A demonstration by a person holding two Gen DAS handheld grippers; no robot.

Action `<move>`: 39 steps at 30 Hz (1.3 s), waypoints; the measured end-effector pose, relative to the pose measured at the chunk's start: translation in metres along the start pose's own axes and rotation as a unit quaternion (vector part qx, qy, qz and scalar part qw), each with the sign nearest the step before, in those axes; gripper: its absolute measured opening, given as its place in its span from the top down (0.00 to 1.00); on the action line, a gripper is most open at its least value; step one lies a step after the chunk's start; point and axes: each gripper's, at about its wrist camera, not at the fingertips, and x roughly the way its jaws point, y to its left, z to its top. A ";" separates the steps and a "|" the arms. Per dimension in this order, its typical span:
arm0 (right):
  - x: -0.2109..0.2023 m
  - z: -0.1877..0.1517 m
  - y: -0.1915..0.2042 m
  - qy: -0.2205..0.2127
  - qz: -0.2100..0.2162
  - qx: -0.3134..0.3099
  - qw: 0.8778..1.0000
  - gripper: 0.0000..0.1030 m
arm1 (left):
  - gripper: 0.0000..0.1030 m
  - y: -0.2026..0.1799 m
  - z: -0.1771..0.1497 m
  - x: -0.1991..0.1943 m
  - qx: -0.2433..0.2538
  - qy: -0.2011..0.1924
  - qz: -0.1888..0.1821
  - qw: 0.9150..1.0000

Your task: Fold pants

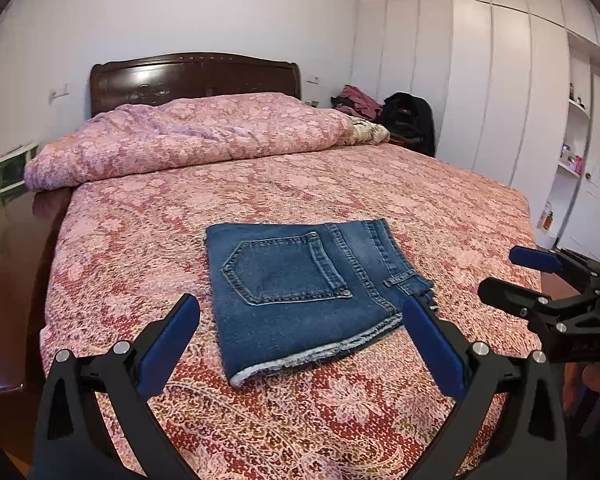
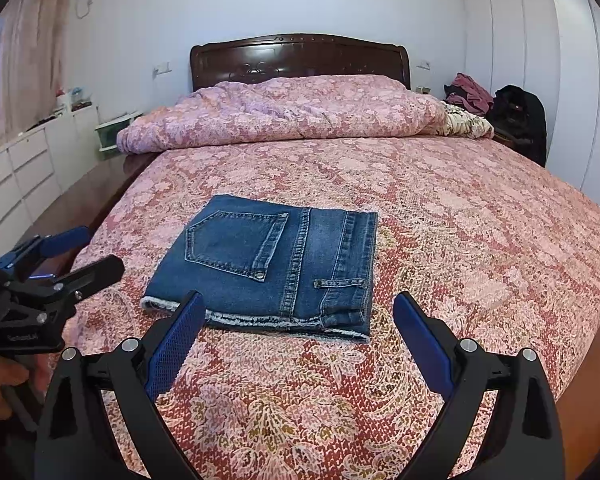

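While you hold both tools above the near edge of the bed, each one has its two blue-padded fingers spread wide with nothing between them. Your left gripper (image 1: pixel 300 316) frames the near edge of the folded jeans (image 1: pixel 300 280) in its own view; its right finger pad (image 1: pixel 432 344) sits in front of the jeans' near right corner, though you cannot tell whether it touches the cloth. Your right gripper (image 2: pixel 296 320) hangs just short of the frayed hem, with the jeans (image 2: pixel 268 264) ahead and slightly to the left of centre. Each tool also shows at the side of the other's view: the right gripper (image 1: pixel 512 272) at the right, the left gripper (image 2: pixel 88 252) at the left, both with jaws apart.

You have one pair of jeans, folded into a compact rectangle with one back pocket (image 1: pixel 288 268) facing up and one belt loop (image 2: pixel 340 283) showing. It lies on the patterned pink bedspread (image 2: pixel 480 240), near the foot edge and roughly midway between the side edges.

Beyond it, one bunched duvet (image 2: pixel 292 112) runs across the head of the bed below one dark wooden headboard (image 2: pixel 300 56). One heap of clothes (image 2: pixel 470 94) and one black bag (image 2: pixel 520 120) sit past the far right corner, by the white wardrobe (image 1: pixel 480 80).
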 end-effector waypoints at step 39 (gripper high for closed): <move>-0.002 -0.001 -0.002 0.002 0.005 0.001 1.000 0.09 | 0.02 -0.006 0.005 0.008 0.006 0.007 -0.012 1.000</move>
